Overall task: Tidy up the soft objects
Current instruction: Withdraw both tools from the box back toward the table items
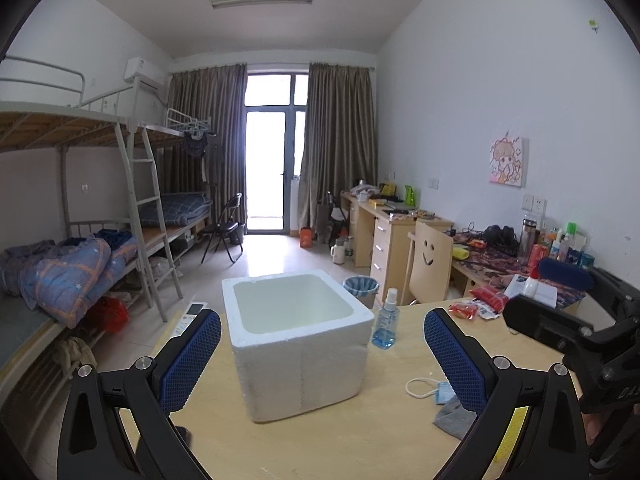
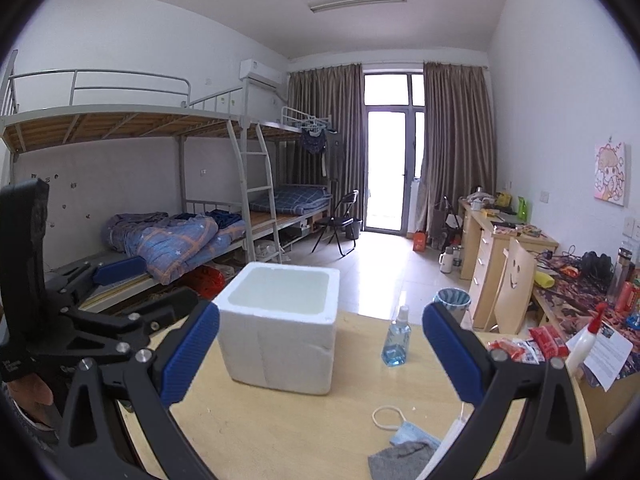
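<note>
Both grippers' fingers wide open, empty; grey cloth (image 2: 400, 462) & face mask (image 2: 412, 436) lie btwn right fingers (image 2: 452, 356).

White foam box (image 1: 298, 344), blue face mask (image 2: 412, 436), grey cloth (image 2: 400, 462), blue-checked quilt (image 2: 176, 240)

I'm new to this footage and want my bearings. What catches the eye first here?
A white foam box stands open and empty mid-table. Right of it stands a blue spray bottle; nearer lie a face mask and a grey cloth. Both grippers, left and right, hover with jaws wide.
</note>
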Demonstrator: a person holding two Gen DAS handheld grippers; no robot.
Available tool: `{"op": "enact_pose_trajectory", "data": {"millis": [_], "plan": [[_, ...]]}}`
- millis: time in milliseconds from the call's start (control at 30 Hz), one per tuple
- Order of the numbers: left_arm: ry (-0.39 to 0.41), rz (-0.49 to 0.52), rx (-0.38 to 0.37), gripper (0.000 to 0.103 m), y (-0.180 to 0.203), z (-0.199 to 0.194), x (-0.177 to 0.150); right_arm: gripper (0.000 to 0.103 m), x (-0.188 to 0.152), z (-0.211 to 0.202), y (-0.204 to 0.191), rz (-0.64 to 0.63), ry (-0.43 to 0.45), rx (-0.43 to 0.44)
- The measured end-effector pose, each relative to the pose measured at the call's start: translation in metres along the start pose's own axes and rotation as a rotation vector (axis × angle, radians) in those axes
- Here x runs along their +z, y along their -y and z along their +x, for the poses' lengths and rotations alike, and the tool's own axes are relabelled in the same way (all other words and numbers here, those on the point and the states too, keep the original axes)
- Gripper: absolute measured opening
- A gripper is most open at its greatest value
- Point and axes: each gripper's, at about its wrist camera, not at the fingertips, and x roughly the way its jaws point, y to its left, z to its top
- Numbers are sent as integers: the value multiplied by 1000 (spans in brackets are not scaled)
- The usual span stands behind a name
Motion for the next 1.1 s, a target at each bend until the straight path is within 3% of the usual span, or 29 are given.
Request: {"op": "enact_pose_trajectory", "data": {"millis": [333,767,1100], "plan": [[26,-14,15,102,9,-14,-29,103,-35,-21,5,-27,-1,-51],[0,-29,-26,102,16,-15,-83,103,-85,-32,22,97,-31,-74],[-19,-37,-56,102,22,-10,-87,103,-93,-33,25,87,-58,-125]]}}
